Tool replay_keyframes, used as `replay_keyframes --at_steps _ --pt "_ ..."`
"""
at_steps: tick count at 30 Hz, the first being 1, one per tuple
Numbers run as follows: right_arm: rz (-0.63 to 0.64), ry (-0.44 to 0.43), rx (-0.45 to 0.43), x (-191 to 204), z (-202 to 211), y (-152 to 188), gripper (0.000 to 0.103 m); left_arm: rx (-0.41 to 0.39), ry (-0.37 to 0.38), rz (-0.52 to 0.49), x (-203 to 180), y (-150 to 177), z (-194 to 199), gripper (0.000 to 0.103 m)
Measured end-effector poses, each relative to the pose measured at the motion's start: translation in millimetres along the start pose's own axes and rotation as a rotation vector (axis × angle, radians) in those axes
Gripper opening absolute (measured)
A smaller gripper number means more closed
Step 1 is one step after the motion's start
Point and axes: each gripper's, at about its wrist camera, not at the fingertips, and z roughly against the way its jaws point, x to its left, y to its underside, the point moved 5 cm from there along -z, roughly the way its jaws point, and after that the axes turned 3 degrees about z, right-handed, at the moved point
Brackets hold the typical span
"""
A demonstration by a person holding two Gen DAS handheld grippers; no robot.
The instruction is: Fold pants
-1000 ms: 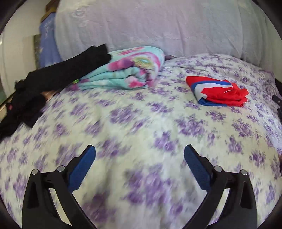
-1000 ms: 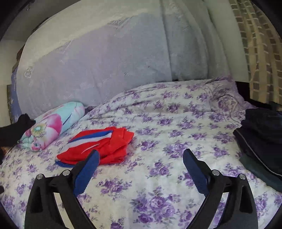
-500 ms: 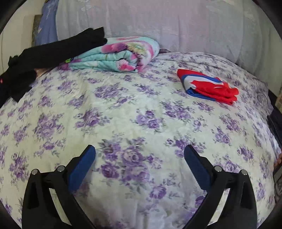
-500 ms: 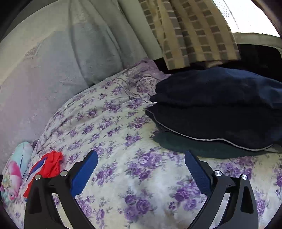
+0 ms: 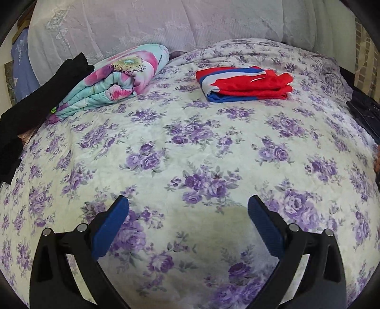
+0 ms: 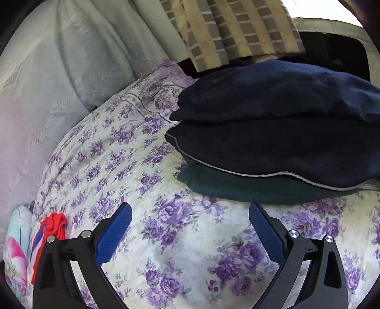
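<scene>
Here, floral bedspread (image 5: 190, 133), white drape (image 5: 166, 21) behind, dark pants stack (image 6: 285, 133), both grippers' fingers wide, empty

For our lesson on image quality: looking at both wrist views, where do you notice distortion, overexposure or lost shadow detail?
Left wrist view: fisheye bends the floral bedspread into a dome, black vignette at the corners; the folded red garment is sharp. Right wrist view: window light at top right is blown out white, and the dark stacked clothes lose detail in shadow.
</scene>
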Motion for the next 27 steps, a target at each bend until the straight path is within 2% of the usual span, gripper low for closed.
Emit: replay_keyframes --at_steps 5,8,11,15,19,27 --pt "-0.007 -0.004 -0.036 -9.8 15.2 -7.1 0.099 0.017 -0.005 0.018 4.1 0.7 -3.1 0.098" --pt "0.014 -0.035 -0.069 -17.2 37.1 -14.3 0.099 0.008 -0.011 0.047 10.7 0.1 -0.2 0.098" --pt "0.085 -0.084 -0.112 -28.6 73.1 -17.7 0.099 0.003 -0.023 0.096 20.8 1.8 4.4 0.098" --pt "0.177 -0.105 -0.169 -54.8 128.1 -9.6 0.099 0.012 0.040 0.168 30.5 7.3 10.0 0.098" --pt "0.212 -0.080 -0.225 -92.3 167.7 5.8 0.099 0.016 0.057 0.177 29.2 10.4 11.1 0.098" --pt "0.314 -0.079 -0.205 -128.9 176.4 -7.4 0.099 0.032 0.030 0.203 35.9 15.3 10.5 0.098"
